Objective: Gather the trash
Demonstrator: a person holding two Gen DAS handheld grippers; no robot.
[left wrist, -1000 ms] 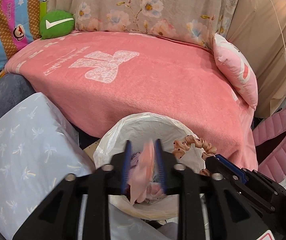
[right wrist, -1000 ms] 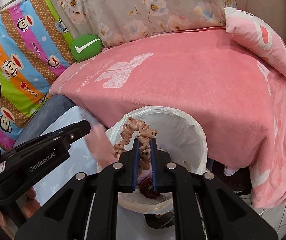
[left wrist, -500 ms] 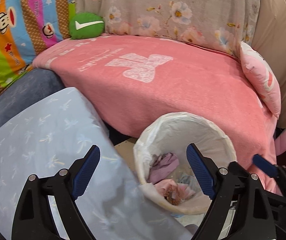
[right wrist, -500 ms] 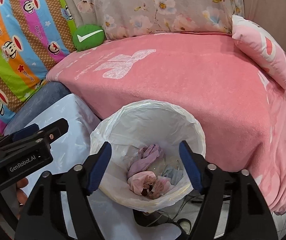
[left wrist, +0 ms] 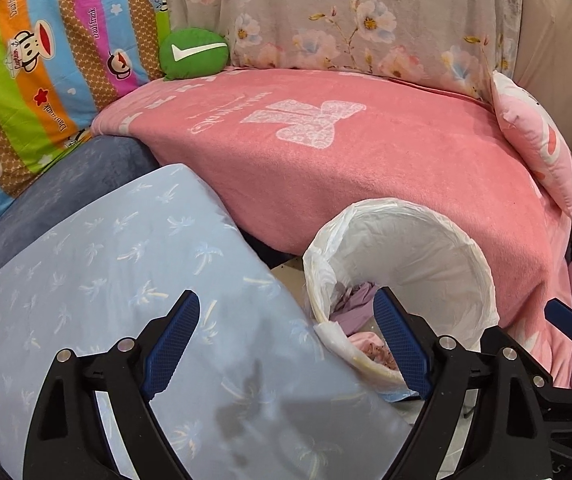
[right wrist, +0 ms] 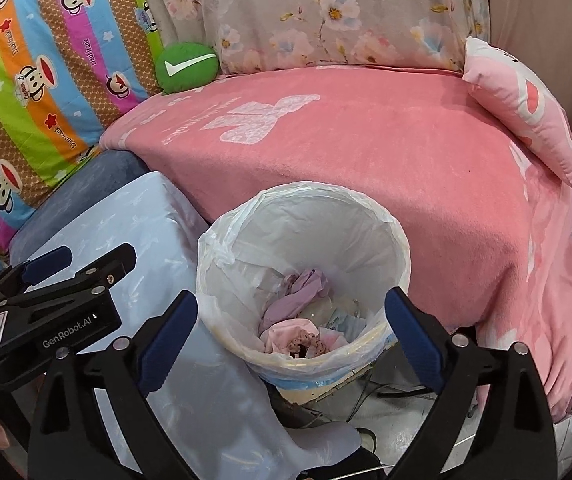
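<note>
Both claws, left claw (left wrist: 286, 344) and right claw (right wrist: 290, 336), are gaping wide, empty, over an upright bin (right wrist: 400, 248) facing upward, holding crumpled trash (right wrist: 294, 296).

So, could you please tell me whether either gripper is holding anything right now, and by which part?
Nothing is held. The left gripper and right gripper both have their jaws wide open and empty above the lined bin.
</note>
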